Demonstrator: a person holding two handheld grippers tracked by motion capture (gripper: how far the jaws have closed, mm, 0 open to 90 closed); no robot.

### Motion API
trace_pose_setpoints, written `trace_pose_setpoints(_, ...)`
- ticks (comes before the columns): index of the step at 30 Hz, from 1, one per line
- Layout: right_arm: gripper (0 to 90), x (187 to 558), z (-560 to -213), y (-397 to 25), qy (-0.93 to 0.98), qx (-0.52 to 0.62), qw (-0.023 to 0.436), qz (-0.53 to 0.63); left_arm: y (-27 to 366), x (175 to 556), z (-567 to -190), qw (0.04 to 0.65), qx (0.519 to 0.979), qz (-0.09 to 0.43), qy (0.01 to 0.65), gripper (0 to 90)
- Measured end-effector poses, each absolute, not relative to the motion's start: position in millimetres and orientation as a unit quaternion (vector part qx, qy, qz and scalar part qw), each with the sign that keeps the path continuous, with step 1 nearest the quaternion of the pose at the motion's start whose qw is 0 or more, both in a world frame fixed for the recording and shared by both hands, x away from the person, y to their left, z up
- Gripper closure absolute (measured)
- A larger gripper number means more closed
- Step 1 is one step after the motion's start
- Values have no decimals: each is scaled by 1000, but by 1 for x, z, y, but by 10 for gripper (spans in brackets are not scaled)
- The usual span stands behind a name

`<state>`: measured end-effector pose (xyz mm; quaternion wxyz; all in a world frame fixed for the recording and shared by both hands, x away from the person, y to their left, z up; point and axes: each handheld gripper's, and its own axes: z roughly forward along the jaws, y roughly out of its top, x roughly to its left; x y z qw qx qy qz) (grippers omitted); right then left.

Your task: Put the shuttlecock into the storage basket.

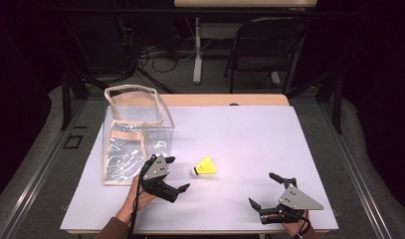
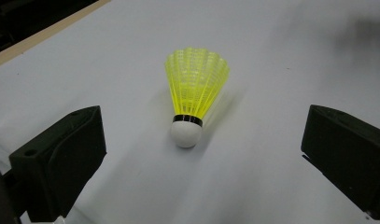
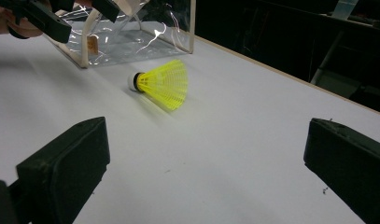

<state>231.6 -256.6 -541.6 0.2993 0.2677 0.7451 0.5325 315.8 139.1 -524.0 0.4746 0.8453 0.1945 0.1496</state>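
Left gripper [image 1: 179,174] spread wide, lined up on shuttlecock [image 1: 205,167] near tabletop's front edge, likely for bag [image 1: 135,134]. Right gripper [image 1: 263,189] spread, idle at front-right corner.

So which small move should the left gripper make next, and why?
Probably ease the left gripper forward until its jaws stand on either side of the shuttlecock, then close. Its jaws are open and aimed at the white cork end, but it is not yet between them. The shuttlecock lies on its side on the table, touching nothing else. The right gripper is farther off, open.
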Motion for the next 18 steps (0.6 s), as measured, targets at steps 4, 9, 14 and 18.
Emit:
trace_pose_setpoints(4, 0, 232, -542, -256, 745, 268, 299, 532, 139, 317, -523, 472, 847, 149, 195, 0)
trace_pose_setpoints(9, 0, 232, -542, -256, 744, 267, 300, 533, 134, 320, -520, 466, 850, 150, 194, 0)
trace_pose_setpoints(14, 0, 231, -542, -257, 746, 268, 299, 532, 129, 323, -520, 459, 854, 147, 194, 0)
trace_pose_setpoints(18, 0, 231, -542, -257, 745, 267, 300, 532, 126, 325, -520, 452, 859, 145, 193, 0)
